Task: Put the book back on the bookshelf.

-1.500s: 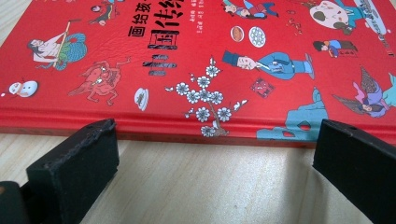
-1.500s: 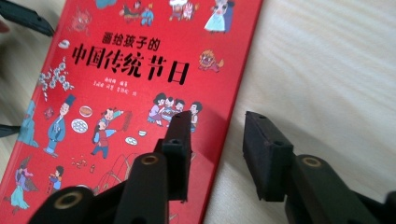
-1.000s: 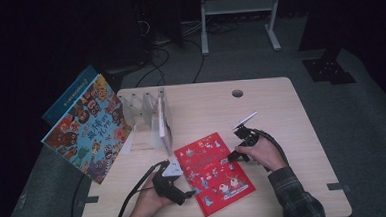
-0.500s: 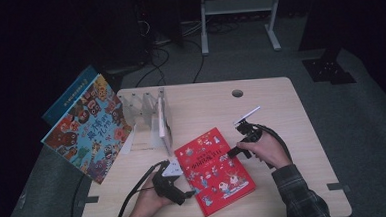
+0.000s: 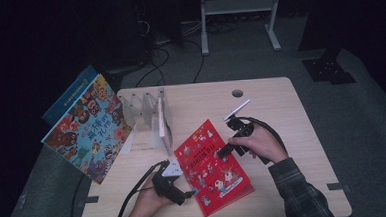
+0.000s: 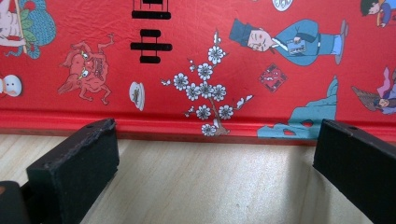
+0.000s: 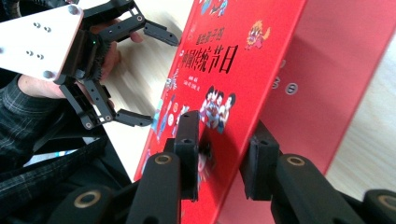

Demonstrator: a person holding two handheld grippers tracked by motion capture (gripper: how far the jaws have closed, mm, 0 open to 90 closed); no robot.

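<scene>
A red picture book (image 5: 209,162) lies on the wooden table (image 5: 292,128), its right edge raised. My right gripper (image 5: 225,152) straddles that edge; in the right gripper view one jaw of it (image 7: 224,154) presses the cover (image 7: 233,60) and the other sits behind the book. Its jaws have just been closing on the edge. My left gripper (image 5: 188,193) rests on the table at the book's lower left side, open. In the left gripper view its wide jaws (image 6: 217,140) face the book's edge (image 6: 196,70) without touching it. The same gripper (image 7: 156,79) stands open in the right gripper view.
A clear slotted book rack (image 5: 141,108) stands at the table's left, holding a white book (image 5: 164,125). A large colourful picture book (image 5: 89,129) leans off the table's left side, with a blue book (image 5: 70,97) behind it. A cable hole (image 5: 237,93) marks the far edge.
My right hand has risen and taken the red book's right edge up with it, so the book tilts. The left hand has stayed where it was.
</scene>
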